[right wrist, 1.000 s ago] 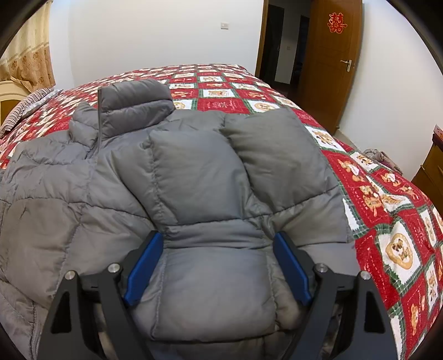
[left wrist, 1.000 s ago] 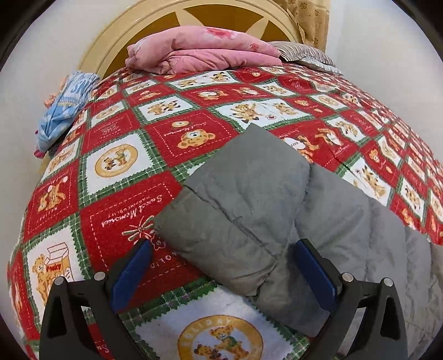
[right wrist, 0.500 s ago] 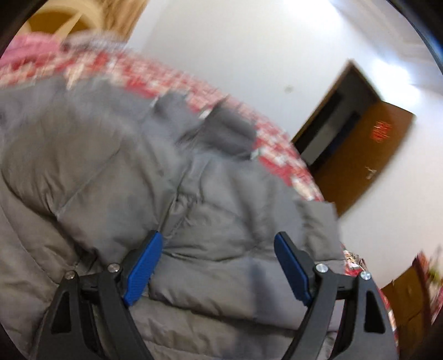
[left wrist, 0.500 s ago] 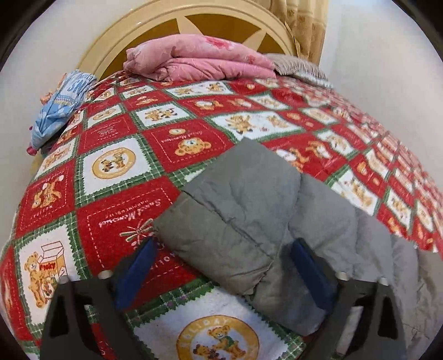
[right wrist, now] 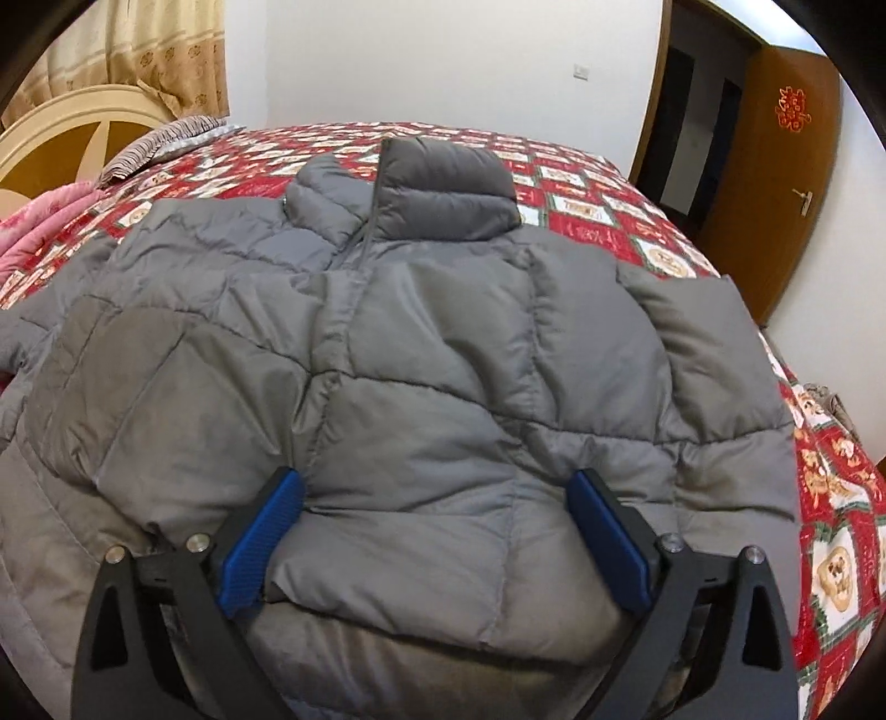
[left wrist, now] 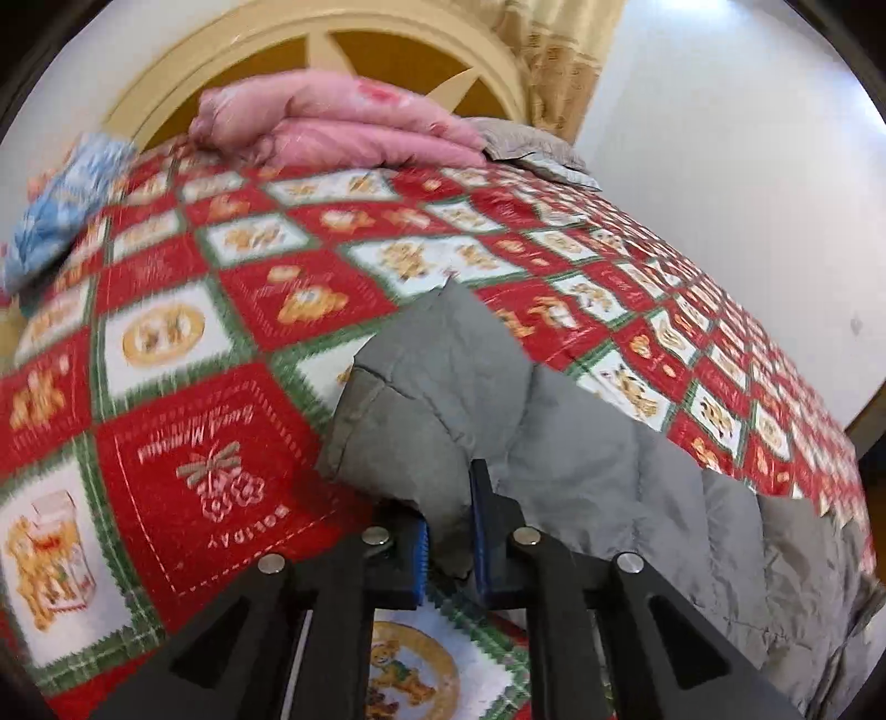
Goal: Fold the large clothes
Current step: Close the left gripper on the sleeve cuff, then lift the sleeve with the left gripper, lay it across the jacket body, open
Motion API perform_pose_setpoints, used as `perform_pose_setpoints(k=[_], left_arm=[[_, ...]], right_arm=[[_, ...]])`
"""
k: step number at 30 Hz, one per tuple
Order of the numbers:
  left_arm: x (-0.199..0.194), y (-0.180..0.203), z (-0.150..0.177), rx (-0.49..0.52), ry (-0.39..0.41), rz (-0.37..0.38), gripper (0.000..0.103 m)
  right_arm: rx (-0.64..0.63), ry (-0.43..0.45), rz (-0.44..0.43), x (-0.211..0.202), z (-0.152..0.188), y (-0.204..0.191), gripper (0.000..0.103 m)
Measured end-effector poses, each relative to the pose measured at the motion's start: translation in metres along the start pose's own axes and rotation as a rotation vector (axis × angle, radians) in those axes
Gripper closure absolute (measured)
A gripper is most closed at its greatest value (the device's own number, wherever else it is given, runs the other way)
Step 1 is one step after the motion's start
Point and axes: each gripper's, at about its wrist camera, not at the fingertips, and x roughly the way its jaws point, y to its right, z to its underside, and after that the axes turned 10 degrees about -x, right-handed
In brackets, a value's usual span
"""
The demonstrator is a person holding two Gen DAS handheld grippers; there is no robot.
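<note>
on the left side, the left gripper is clamped on the cuff end of the grey puffer jacket's sleeve; its 2 blue pads have just closed in, and a pinch of grey fabric is squeezed between them. the sleeve runs away from the gripper across the red, white and green bear-print bedspread, with its end bunched up at the jaws. beyond it, near the cream headboard, lie a folded pink quilt and a striped grey pillow; a blue patterned bundle sits at the far left edge of the bed, blurred.

moving right, the grey puffer jacket lies spread front-up over the bed, zipped, its collar standing at the far end. its right sleeve is folded in along the body.

the right gripper hovers over the jacket's lower front with its jaws wide apart, having just been opening further. a puffed panel of the jacket sits between the 2 blue pads, but the pads do not press on it. to the far right, a brown wooden door with a red paper ornament stands in the white wall.
</note>
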Motion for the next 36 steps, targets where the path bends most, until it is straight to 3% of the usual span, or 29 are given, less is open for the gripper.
perform_pose_setpoints(k=[4,9,12,17,20,22,25,30,33,36], left_arm=[[-0.041,0.047,0.005,0.125,0.092,0.088,0.094],[-0.121,0.145,0.049,0.353,0.147,0.378,0.094],[-0.166,0.199,0.105,0.511,0.098,0.57,0.094],[-0.197,0.243,0.204,0.74,-0.054,0.746,0.094],[-0.195,0.246,0.259,0.878,-0.1,0.721,0.093],[-0.179,0.244,0.287,0.937,-0.191,0.66,0.092],[-0.17,0.238,0.304,0.977,-0.302,0.616,0.074],[-0.191,0.198,0.286,0.931,-0.331,0.669,0.022],[-0.205,0.17,0.266,0.872,-0.239,0.673,0.022],[-0.195,0.145,0.239,0.782,-0.199,0.596,0.022]], right_arm=[[0.001,0.004,-0.001,0.0,-0.001,-0.002,0.004],[0.024,0.008,-0.026,0.0,0.001,0.004,0.004],[0.03,0.011,-0.032,0.0,0.001,0.006,0.004],[0.05,0.017,-0.05,0.0,0.001,0.01,0.004],[0.065,0.017,-0.063,0.0,0.002,0.013,0.003],[0.076,0.016,-0.069,0.001,0.002,0.016,0.003],[0.088,0.015,-0.077,0.002,0.003,0.017,0.003],[0.09,0.014,-0.08,0.002,0.003,0.018,0.003],[0.1,0.014,-0.091,0.002,0.003,0.02,0.003],[0.138,0.004,-0.094,-0.006,0.006,0.029,0.003]])
